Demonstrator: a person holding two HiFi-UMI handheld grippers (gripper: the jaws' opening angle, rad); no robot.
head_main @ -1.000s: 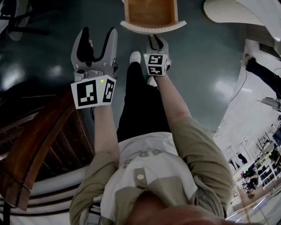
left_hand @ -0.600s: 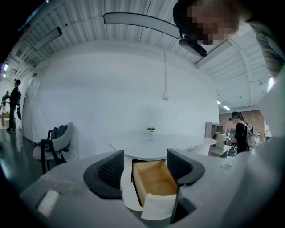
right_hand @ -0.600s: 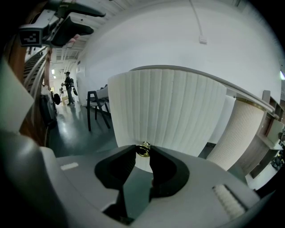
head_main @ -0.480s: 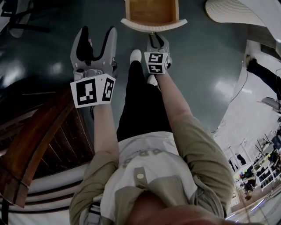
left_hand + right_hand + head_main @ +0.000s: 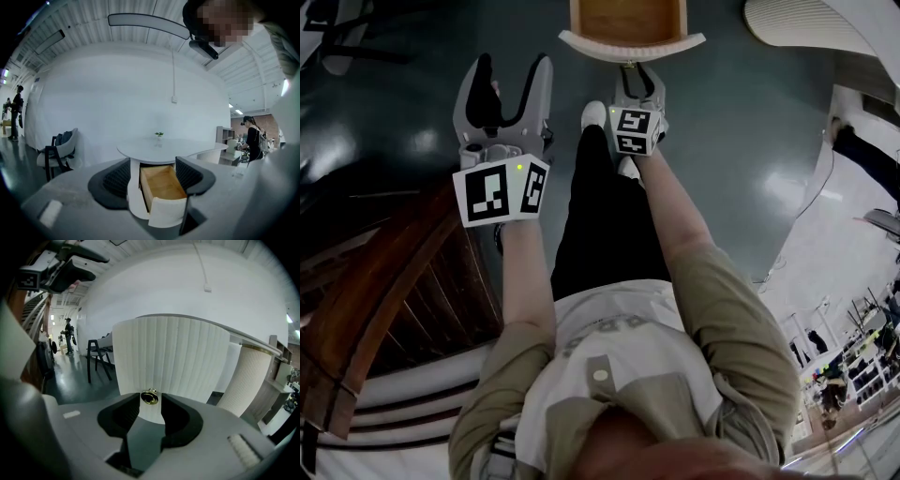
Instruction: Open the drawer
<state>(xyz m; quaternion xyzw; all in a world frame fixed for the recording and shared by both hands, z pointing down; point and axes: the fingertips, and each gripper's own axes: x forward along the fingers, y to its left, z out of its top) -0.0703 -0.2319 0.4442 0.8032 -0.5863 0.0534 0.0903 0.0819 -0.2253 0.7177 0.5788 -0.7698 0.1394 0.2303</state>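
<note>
The drawer (image 5: 630,43) stands pulled out of the white round table (image 5: 164,147), its bare wooden inside (image 5: 161,183) open to view. Its curved, ribbed white front (image 5: 173,357) carries a small brass knob (image 5: 150,397). My right gripper (image 5: 151,401) is at that front (image 5: 635,75) with the knob between its fingertips. Its jaws have just been opening, and a thin gap shows beside the knob. My left gripper (image 5: 514,67) hangs in the air left of the drawer, open, with nothing between its fingers (image 5: 153,161).
A dark wooden stair rail (image 5: 394,300) runs along my left side. My own leg and white shoe (image 5: 591,120) are below the drawer. A chair (image 5: 58,154) stands left of the table, a ribbed white pedestal (image 5: 246,376) to its right, and a person (image 5: 253,138) farther off.
The right gripper's jaws have spread a little around the knob. Both hands and the drawer keep their places.
</note>
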